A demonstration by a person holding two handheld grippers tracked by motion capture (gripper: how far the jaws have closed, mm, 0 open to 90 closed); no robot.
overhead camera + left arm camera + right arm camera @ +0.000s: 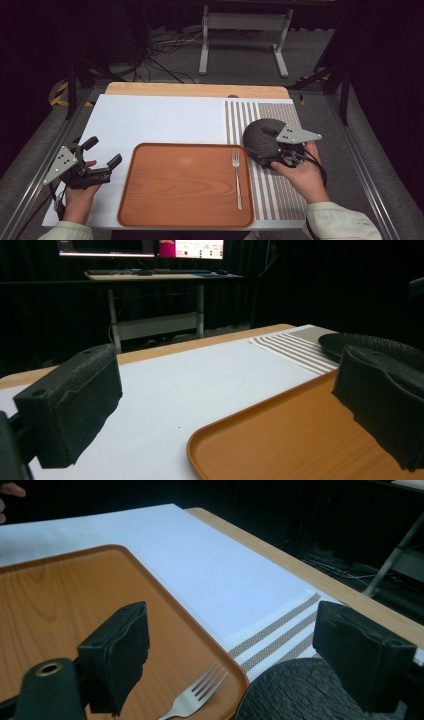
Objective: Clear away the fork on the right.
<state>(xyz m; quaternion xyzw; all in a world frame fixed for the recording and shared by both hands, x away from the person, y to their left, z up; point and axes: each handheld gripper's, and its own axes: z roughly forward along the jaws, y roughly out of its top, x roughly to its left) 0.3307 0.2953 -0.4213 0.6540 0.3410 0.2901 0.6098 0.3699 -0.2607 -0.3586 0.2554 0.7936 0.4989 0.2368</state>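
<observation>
- Presently, a dark, round, rough-textured plate (260, 137) is seen lying on the striped placemat (280, 192), just right of the orange wooden tray (175, 185), with the right gripper (272, 145) hovering over its near edge.
- The right gripper's pads are spread wide, with nothing pinched between them.
- The left gripper (102, 157) is held spread and empty at the left of the table.
- A silver metal fork (237, 177) is laid along the tray's right side.
- The plate is judged stiff, fairly heavy and breakable; its coarse surface should resist slipping.
- A hold on the rim is advised, since the flat middle offers no purchase.
- No brand, label or legible writing can be made out on any item.
</observation>
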